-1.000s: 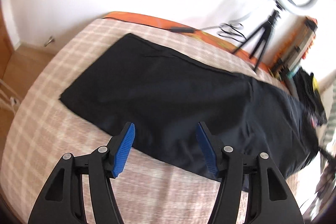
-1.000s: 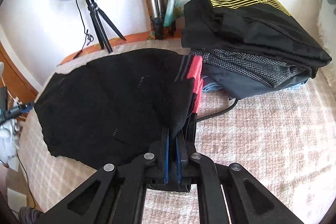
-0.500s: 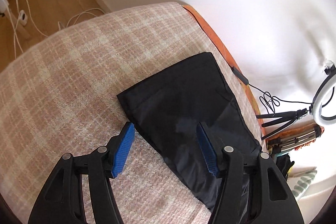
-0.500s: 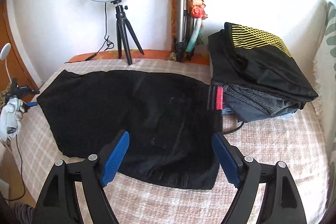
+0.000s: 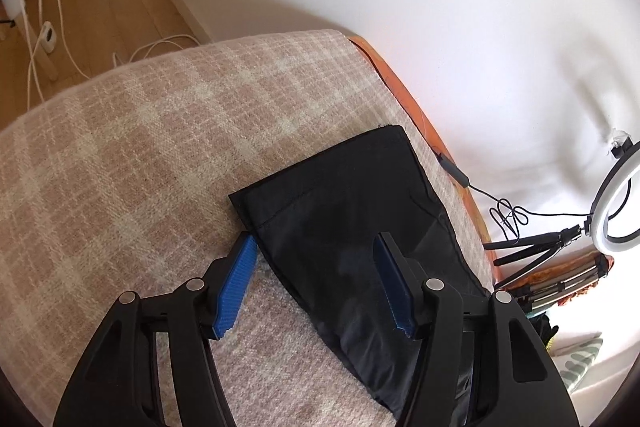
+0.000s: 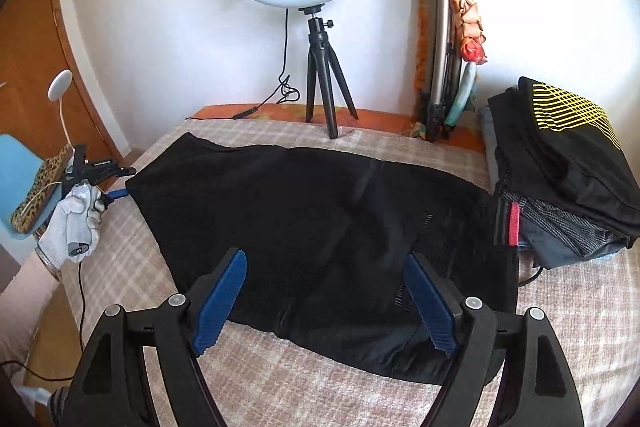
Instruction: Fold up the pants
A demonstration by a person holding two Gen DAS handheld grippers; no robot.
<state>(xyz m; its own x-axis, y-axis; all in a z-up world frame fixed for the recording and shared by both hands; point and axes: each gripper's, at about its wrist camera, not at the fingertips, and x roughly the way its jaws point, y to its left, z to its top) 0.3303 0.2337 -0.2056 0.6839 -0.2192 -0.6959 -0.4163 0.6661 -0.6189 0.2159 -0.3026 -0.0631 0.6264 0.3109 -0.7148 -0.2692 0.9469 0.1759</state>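
Observation:
The black pants (image 6: pixel 320 227) lie flat on the checked bedcover, folded lengthwise, legs to the left and waistband with a red stripe (image 6: pixel 514 227) to the right. In the left wrist view the hem end of the pants (image 5: pixel 340 211) lies just ahead. My left gripper (image 5: pixel 316 247) is open and empty, its jaws straddling the hem's near corner. It also shows in the right wrist view (image 6: pixel 116 193), held by a gloved hand at the hem. My right gripper (image 6: pixel 324 263) is open and empty, above the near edge of the seat area.
A stack of folded clothes (image 6: pixel 560 179) sits right of the waistband. A ring light on a tripod (image 6: pixel 316 7) and a folded tripod (image 6: pixel 444 59) stand at the wall. The bed's edge (image 5: pixel 120 75) drops to a wooden floor with cables (image 5: pixel 40 27).
My right gripper opened, let go of the pants at the waist and pulled back. My left gripper swung to the hem end and closed in on its corner.

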